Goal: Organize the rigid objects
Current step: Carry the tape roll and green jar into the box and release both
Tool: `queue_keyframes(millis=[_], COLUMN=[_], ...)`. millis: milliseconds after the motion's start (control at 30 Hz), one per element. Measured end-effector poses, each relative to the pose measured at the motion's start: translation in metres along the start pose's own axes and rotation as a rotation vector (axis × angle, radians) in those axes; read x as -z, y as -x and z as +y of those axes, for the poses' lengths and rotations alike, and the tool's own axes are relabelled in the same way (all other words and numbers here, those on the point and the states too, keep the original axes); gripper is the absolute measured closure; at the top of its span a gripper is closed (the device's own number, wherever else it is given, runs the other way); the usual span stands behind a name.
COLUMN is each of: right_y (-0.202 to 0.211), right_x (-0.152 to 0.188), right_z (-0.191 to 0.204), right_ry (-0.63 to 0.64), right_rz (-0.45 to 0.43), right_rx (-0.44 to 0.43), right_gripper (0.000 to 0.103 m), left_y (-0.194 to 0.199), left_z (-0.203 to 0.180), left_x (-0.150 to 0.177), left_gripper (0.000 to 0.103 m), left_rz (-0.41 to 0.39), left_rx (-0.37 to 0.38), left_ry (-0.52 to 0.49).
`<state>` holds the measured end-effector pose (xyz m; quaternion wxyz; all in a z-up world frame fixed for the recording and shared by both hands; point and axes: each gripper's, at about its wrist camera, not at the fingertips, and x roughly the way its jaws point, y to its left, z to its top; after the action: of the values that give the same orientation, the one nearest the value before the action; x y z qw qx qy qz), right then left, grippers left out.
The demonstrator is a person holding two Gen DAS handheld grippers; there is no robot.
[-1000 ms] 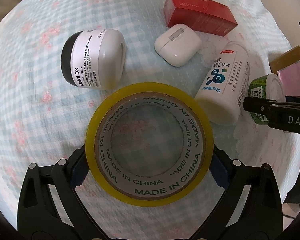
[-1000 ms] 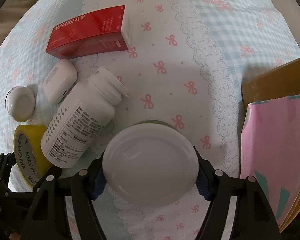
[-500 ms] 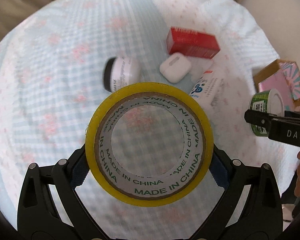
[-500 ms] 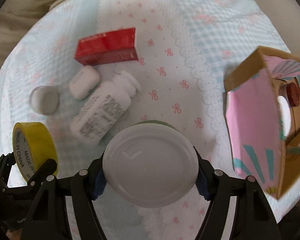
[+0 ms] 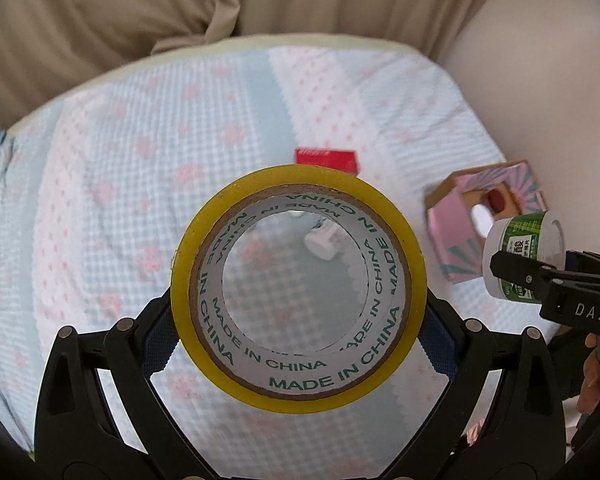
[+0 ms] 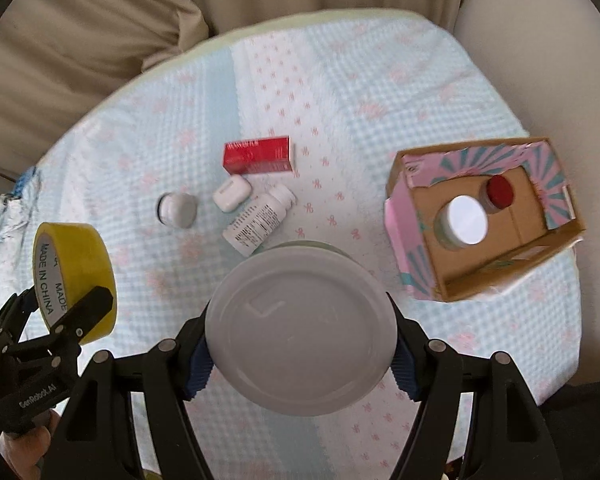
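Risk sits in the carry: the round yellow tape roll (image 5: 298,288), pinched across its rim by the left gripper (image 5: 298,322), and the white-lidded green-labelled jar (image 6: 300,330), clamped between the right gripper's (image 6: 300,354) blue pads, could each slip or twist out if swung sharply. Both hang high above the blue checked cloth (image 6: 340,92). The open pink cardboard box (image 6: 484,220), holding two jars, lies to the right, well apart; misjudged lowering could clip its wall.

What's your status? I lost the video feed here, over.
Left gripper shut on tape roll. Right gripper shut on white-lidded jar. Open box holds two jars, room left. Nothing blocking.
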<state>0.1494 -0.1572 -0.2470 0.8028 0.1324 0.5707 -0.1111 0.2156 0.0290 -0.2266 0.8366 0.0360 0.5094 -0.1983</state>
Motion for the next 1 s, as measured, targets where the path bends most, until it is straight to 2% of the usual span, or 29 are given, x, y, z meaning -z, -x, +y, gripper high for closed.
queue_keyframes(millis=[200,467,700,867,1000], right_y=[0.048,0.078,0.088,0.074,0.060], right_x=[0.003,-0.010,-0.033,-0.056,-0.067], right_z=[-0.034,-0.112,-0.210,-0.278,-0.314], right_ry=[-0.005,0.040,0.039,0.007,-0.015], right_rz=[-0.060,-0.084,-0.097,-0.073,-0.044], right_rx=[-0.030,-0.034,-0.021,-0.002,-0.001], right_gripper=[0.035,0.035,0.035,0.035,0.035], left_y=[0.031,0.035,0.001,-0.030,-0.061], left_z=[-0.047,-0.137,-0.233,-0.281,-0.316], left_x=[-0.002,-0.008,-0.022,-0.034,-0.049], left_gripper=[0.006,0.006,0.006,0.006,0.006], left_rz=[-0.040,-0.082,-0.057,-0.016,0.034], left_rx=[-0.001,0.013,0.046,0.048,0.058], left_ry=[-0.028,0.016,0.041,0.023,-0.014])
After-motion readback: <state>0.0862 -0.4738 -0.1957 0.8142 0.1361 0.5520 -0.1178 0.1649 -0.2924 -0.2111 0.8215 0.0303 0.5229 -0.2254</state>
